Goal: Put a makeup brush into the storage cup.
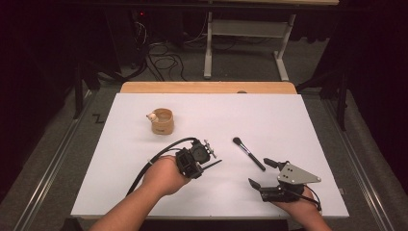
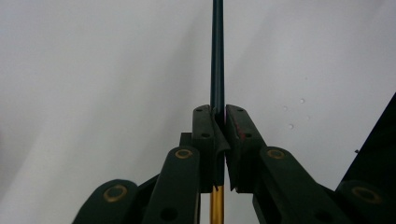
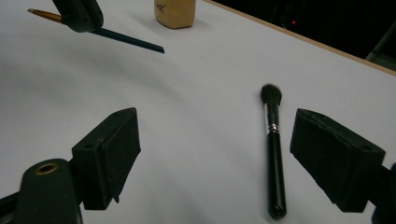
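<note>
L gripper (image 1: 208, 155): jaws clamped tight on a thin dark stick w/ gold end (image 2: 217, 60); held above the table, nr centre front. In left gripper view the stick runs straight up betw. the pads, gold part below them, top cut off by frame edge.
Stick type: can't tell; tip not visible in left gripper view, too small in high view. Right gripper view shows its dark end (image 3: 130, 40) jutting from L jaws, gold end at far left, partly cropped.
R gripper (image 1: 262, 173): jaws wide apart, nothing betw. the pads; grips nothing. Low over table, front right.
Makeup brush (image 3: 274, 149): black handle, dark bristles, lies flat on white table (image 1: 269, 115), betw. R jaws' line of sight, nearer the right-hand jaw, not touched. Handle end blurred.
Wooden cup (image 1: 162, 121): back left of centre, well apart from both grippers; small pale object on its rim, unclear what. Top cropped in right gripper view.
Surroundings: dark, detail lost.
</note>
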The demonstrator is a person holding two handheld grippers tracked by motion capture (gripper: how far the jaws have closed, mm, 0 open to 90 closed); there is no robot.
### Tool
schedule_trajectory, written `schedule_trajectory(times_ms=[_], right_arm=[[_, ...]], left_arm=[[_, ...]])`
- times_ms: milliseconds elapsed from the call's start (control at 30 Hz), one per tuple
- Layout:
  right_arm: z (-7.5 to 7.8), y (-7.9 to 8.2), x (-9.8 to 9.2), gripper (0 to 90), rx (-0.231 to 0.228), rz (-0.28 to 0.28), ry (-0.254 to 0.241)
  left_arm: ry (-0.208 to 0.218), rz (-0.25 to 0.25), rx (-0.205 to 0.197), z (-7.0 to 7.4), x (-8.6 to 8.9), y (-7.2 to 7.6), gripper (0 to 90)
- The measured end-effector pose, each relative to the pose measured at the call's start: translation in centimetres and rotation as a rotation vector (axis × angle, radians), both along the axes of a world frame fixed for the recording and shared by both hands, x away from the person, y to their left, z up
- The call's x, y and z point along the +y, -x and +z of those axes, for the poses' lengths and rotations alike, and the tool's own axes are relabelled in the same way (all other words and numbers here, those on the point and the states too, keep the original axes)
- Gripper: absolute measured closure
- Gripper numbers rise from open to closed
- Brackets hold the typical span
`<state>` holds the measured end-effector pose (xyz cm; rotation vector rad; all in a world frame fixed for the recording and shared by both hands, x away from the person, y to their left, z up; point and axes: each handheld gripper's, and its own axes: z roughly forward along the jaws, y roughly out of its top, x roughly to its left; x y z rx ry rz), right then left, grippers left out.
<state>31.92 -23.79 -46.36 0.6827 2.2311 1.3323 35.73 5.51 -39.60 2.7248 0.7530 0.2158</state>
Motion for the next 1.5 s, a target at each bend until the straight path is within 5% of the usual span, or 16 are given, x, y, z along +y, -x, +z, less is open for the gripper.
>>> schedule_trajectory(times_ms=[133, 300, 700, 1500], right_arm=[[0.1, -0.2, 0.8, 18.2, -0.009, 0.023, 0.019], [0.1, -0.6, 2.5, 19.3, -0.037, 0.05, 0.113], [0.3, -0.4, 5.3, 24.7, -0.13, 0.103, 0.253], [0.4, -0.4, 8.6, 38.2, -0.247, 0.2, 0.373]], left_arm=[[-0.006, -0.001, -0.002, 0.0, 0.0, 0.0, 83.1], [-0.012, -0.014, 0.007, -0.1, -0.2, 0.0, 83.1], [-0.017, -0.036, 0.025, -0.1, -1.1, 0.1, 83.1], [0.008, -0.05, 0.087, 0.4, -1.5, 0.0, 83.2]])
